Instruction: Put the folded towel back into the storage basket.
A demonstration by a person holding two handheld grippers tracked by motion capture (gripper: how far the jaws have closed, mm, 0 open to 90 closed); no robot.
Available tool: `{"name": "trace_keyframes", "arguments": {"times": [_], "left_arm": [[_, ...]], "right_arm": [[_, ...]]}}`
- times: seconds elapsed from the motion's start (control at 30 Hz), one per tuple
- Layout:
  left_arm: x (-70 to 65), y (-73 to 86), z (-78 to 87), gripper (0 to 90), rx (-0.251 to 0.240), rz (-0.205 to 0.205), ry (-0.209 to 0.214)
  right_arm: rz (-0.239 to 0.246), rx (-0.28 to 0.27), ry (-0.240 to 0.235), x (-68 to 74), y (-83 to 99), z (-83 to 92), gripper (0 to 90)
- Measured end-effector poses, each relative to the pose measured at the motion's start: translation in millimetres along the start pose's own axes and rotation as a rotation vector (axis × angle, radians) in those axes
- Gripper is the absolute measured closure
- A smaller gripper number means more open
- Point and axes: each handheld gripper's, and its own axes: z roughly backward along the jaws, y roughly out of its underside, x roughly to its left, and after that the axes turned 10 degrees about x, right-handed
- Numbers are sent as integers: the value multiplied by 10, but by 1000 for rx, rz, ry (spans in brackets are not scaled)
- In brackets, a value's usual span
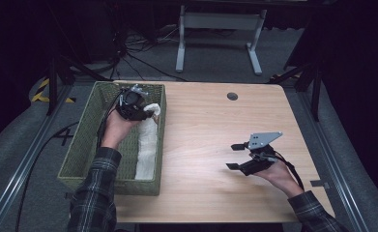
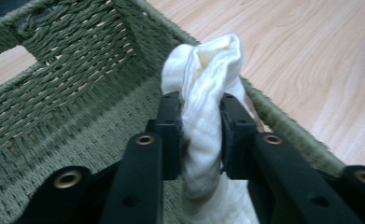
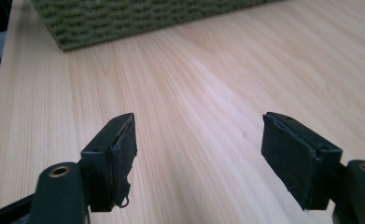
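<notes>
Our left gripper [image 2: 201,135] clamps the white cloth [image 2: 203,88] over the basket [image 2: 68,93]; right gripper [image 3: 199,154] fingers apart. Cloth may snag the rim.

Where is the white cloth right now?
In the high view, the white cloth lies along the green basket's right wall, its far end pinched by the left gripper.

One basket [image 1: 80,145], one white cloth [image 1: 147,145] — two grippers [image 1: 137,104] [image 1: 237,155].
</notes>
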Motion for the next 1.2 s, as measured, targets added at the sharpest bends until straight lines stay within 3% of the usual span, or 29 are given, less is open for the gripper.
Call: {"name": "trace_keyframes", "arguments": {"times": [0.2,0.23,0.4,0.53,0.7,0.87,1.2], "left_arm": [[20,2,53,523,-50,39,0],[20,0,73,497,-55,28,-7],[-93,3,161,407,-104,30,39],[-190,-9,172,365,-111,14,55],[-383,-58,163,339,-114,-10,79],[-603,-113,148,301,-126,-40,106],[-1031,-203,71,260,-134,-61,155]], "right_arm": [[-46,22,17,-33,295,133,259],[-58,25,24,-34,340,163,257],[-103,34,48,-64,519,253,240],[-128,44,66,-102,636,288,224],[-158,65,81,-132,750,326,215],[-156,79,100,-152,811,334,215],[-184,93,123,-173,945,420,205]]}}
